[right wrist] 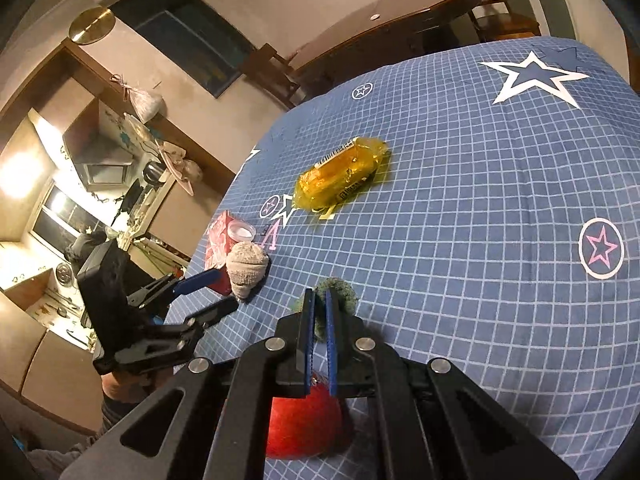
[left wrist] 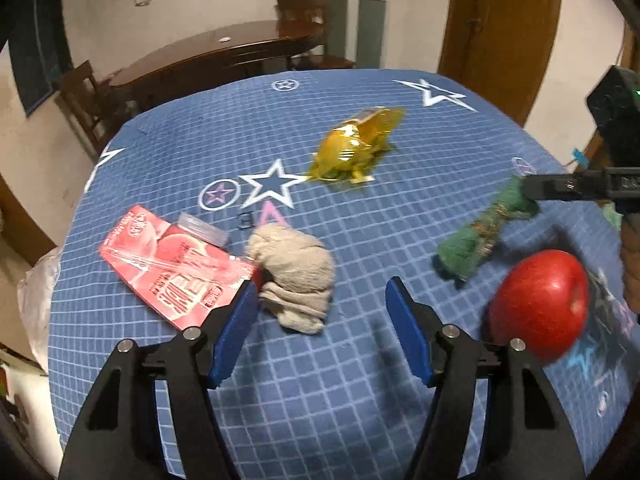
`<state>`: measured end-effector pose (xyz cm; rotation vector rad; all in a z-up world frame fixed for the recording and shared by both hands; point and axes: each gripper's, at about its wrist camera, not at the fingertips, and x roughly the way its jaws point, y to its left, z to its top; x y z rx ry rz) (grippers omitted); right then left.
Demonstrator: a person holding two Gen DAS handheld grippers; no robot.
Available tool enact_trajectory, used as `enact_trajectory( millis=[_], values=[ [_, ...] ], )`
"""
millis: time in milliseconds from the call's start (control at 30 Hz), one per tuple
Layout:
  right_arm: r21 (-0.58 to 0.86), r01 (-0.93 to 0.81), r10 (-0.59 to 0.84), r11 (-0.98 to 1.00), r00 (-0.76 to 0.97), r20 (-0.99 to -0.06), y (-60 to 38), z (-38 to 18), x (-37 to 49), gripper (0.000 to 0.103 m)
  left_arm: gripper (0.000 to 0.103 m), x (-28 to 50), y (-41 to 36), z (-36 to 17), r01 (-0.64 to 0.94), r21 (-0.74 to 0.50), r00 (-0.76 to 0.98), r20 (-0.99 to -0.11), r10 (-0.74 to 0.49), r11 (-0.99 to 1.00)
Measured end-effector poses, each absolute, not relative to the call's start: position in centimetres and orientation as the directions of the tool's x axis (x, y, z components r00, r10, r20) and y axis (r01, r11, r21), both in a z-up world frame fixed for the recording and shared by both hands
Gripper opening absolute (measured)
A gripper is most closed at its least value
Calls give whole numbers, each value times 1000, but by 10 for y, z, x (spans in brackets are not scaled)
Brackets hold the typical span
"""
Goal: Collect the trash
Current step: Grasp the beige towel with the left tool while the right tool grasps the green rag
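Note:
My left gripper [left wrist: 322,294] is open and empty, low over the blue tablecloth, just in front of a crumpled beige rag [left wrist: 294,270]. A red snack packet [left wrist: 176,268] and a clear plastic lid [left wrist: 202,229] lie left of the rag. A yellow wrapper [left wrist: 356,146] lies farther back. My right gripper [right wrist: 319,298] is shut on a green scrubby cloth [right wrist: 340,292]; in the left wrist view the cloth [left wrist: 480,236] hangs tilted from the black fingers [left wrist: 560,186] at the right. The rag [right wrist: 246,266], the packet [right wrist: 218,242] and the wrapper [right wrist: 340,176] also show in the right wrist view.
A red apple [left wrist: 540,304] sits on the cloth to the right of my left gripper, and under my right gripper [right wrist: 304,424]. The table's edge [left wrist: 76,216] curves close at the left. A dark wooden table [left wrist: 224,52] and chairs stand behind.

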<state>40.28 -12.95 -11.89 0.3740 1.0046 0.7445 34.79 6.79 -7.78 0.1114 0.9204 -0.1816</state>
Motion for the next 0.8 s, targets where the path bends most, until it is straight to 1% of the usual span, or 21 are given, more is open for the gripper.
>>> enact_trajectory(
  millis=[33, 67, 100, 133, 167, 200, 333, 500, 633, 800],
  values=[
    [597, -388, 711, 702, 329, -621, -128, -119, 403, 6, 55, 350, 68, -79, 199, 17, 590, -801, -106, 980],
    [595, -389, 710, 703, 333, -620, -127, -119, 403, 6, 52, 352, 67, -81, 197, 18, 585, -804, -103, 980],
    [594, -391, 710, 703, 337, -619, -124, -119, 402, 6, 46, 354, 65, -84, 195, 21, 583, -807, -98, 981],
    [590, -393, 708, 706, 346, -616, -123, -119, 401, 6, 37, 357, 65, -87, 192, 22, 581, -808, -96, 981],
    [585, -396, 706, 708, 356, -613, -121, -118, 400, 6, 35, 360, 64, -91, 189, 24, 577, -811, -91, 982],
    [583, -398, 705, 709, 363, -609, -120, -116, 398, 6, 29, 361, 64, -94, 183, 27, 576, -813, -85, 983],
    [510, -423, 662, 749, 444, -604, -123, -99, 382, 6, 23, 358, 69, -96, 155, 10, 606, -791, -87, 988],
    [364, -464, 587, 807, 569, -575, -119, -67, 350, 6, 22, 339, 67, -80, 147, -10, 664, -740, -107, 989],
    [201, -473, 499, 858, 674, -544, -110, -44, 311, 6, 23, 312, 60, -59, 150, -55, 713, -685, -147, 987],
    [101, -457, 441, 884, 741, -506, -114, -29, 266, 6, 23, 275, 47, -35, 156, -96, 763, -620, -182, 983]
  ],
)
